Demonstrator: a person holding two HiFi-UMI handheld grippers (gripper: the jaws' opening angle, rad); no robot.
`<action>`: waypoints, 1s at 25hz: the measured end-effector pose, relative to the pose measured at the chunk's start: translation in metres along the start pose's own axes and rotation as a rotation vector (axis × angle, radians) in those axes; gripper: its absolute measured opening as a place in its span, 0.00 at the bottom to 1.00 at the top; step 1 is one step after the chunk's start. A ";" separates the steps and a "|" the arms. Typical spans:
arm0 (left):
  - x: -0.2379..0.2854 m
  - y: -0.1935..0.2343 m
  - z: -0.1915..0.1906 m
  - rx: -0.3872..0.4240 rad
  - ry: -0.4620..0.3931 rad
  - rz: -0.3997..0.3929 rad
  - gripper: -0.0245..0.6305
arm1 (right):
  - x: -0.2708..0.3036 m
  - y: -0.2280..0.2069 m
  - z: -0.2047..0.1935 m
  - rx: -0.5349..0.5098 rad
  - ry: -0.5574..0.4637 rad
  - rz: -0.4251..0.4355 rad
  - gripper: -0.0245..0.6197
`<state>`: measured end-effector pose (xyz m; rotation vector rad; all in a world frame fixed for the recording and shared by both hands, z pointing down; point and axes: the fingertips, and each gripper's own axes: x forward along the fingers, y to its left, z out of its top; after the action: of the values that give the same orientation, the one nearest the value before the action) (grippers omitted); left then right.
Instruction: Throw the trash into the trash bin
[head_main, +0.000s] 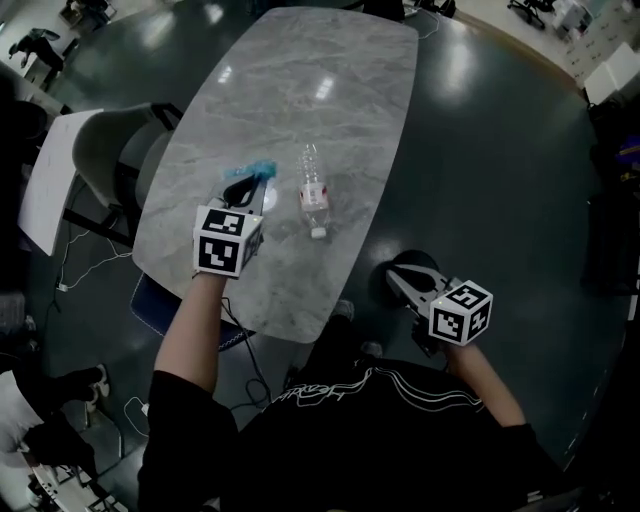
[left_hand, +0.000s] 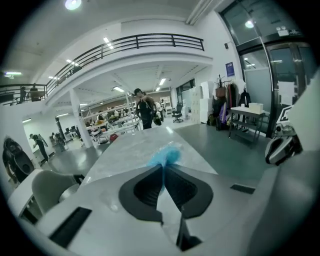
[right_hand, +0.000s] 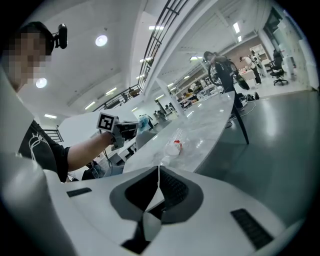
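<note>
A crumpled piece of blue trash is pinched in my left gripper, held above the left part of the grey marbled table. In the left gripper view the blue trash sticks out past the closed jaws of the left gripper. A clear plastic bottle with a red-and-white label lies on the table just right of that gripper. My right gripper is off the table's right edge over the floor, shut and empty. In its own view the right gripper faces the bottle. No trash bin shows.
A white chair stands at the table's left side and a blue seat sits under its near corner. Cables trail on the dark floor. A person stands beyond the table's far end.
</note>
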<state>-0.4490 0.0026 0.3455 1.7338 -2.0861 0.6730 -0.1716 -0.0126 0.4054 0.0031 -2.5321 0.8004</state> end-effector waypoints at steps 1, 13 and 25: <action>-0.009 -0.013 0.006 -0.005 -0.016 -0.007 0.06 | -0.009 0.002 -0.003 0.001 -0.010 0.000 0.09; -0.063 -0.208 0.086 0.012 -0.272 -0.164 0.06 | -0.137 0.000 -0.040 0.089 -0.199 -0.075 0.09; -0.009 -0.394 0.082 -0.019 -0.261 -0.498 0.06 | -0.253 -0.059 -0.087 0.219 -0.361 -0.299 0.09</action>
<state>-0.0582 -0.0907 0.3270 2.3077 -1.6821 0.2891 0.0995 -0.0499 0.3864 0.6360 -2.6611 1.0204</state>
